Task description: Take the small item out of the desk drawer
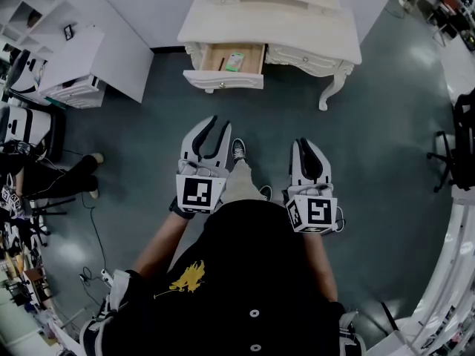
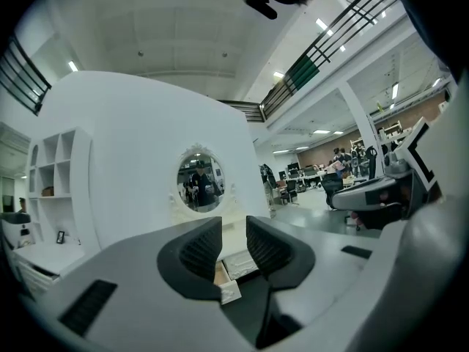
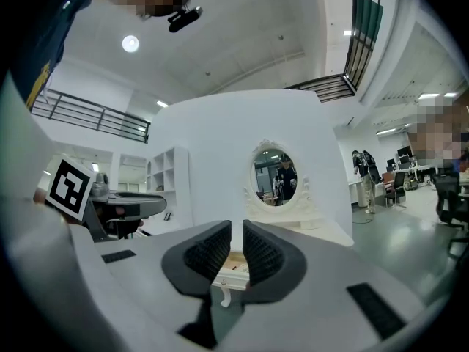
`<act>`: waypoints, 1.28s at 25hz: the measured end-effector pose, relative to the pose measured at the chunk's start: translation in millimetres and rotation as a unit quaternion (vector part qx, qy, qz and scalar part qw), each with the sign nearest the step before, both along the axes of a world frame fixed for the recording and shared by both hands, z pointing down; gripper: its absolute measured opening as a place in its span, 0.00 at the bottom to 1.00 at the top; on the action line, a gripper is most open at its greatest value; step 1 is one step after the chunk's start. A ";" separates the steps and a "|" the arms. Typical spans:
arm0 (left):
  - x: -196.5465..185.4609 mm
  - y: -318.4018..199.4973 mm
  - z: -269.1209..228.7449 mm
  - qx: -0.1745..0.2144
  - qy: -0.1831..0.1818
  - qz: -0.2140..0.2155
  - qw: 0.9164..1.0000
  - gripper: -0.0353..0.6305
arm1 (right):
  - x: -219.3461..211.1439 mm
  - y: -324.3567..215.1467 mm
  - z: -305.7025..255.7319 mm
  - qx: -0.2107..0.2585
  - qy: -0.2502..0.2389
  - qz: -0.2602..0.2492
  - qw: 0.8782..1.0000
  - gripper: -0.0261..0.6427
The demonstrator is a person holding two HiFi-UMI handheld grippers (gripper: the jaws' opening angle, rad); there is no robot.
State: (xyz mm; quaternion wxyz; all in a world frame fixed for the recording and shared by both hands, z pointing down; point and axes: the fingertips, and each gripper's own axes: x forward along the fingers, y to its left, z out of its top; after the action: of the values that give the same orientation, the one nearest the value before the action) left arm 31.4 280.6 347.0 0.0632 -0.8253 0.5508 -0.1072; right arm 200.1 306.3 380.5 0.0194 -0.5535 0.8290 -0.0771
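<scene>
A white dressing table [image 1: 297, 28] stands at the far side of the grey floor, and its left drawer [image 1: 223, 78] is pulled out. A small green item [image 1: 234, 61] lies inside the drawer on the wooden bottom. My left gripper [image 1: 220, 122] hovers well short of the drawer, its jaws slightly apart and empty. My right gripper [image 1: 306, 144] hangs beside it, further right, with its jaws nearly together and empty. In the left gripper view the left gripper [image 2: 234, 229] points at the drawer [image 2: 238, 264]. In the right gripper view the right gripper [image 3: 237, 229] frames the drawer front [image 3: 233, 271].
A white shelf unit [image 1: 96, 65] stands to the left of the table. Black chairs sit at the left [image 1: 30, 132] and right [image 1: 464, 139] edges, and cables [image 1: 93, 221] lie on the floor at the left. An oval mirror [image 3: 279, 178] tops the table.
</scene>
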 end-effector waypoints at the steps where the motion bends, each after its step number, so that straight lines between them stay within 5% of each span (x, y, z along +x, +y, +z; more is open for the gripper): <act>1: -0.1 -1.1 0.3 -0.001 0.000 -0.001 1.000 0.23 | 0.6 -1.1 0.4 -0.001 0.001 0.001 1.000 0.14; 10: 4.9 -6.3 12.1 -0.028 -0.009 0.010 1.000 0.48 | 1.8 -9.9 5.1 -0.013 -0.002 0.002 1.000 0.31; 12: 7.2 -8.1 16.0 -0.041 -0.005 0.012 0.999 0.62 | 2.3 -13.3 5.5 -0.016 -0.014 0.001 1.000 0.45; 18: 4.9 -14.9 20.9 -0.063 -0.005 -0.003 0.998 0.70 | 1.1 -27.8 13.1 -0.031 -0.012 0.005 0.999 0.88; 32: -25.8 -53.4 22.6 -0.061 -0.015 -0.066 0.996 0.70 | -11.6 -70.6 26.6 -0.046 -0.004 -0.016 0.999 0.89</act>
State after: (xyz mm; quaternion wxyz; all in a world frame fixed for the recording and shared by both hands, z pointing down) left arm 5.5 227.3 369.5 0.0139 -0.7881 0.5952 -0.1567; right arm 188.5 235.7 407.1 -0.0046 -0.5400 0.8333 -0.1177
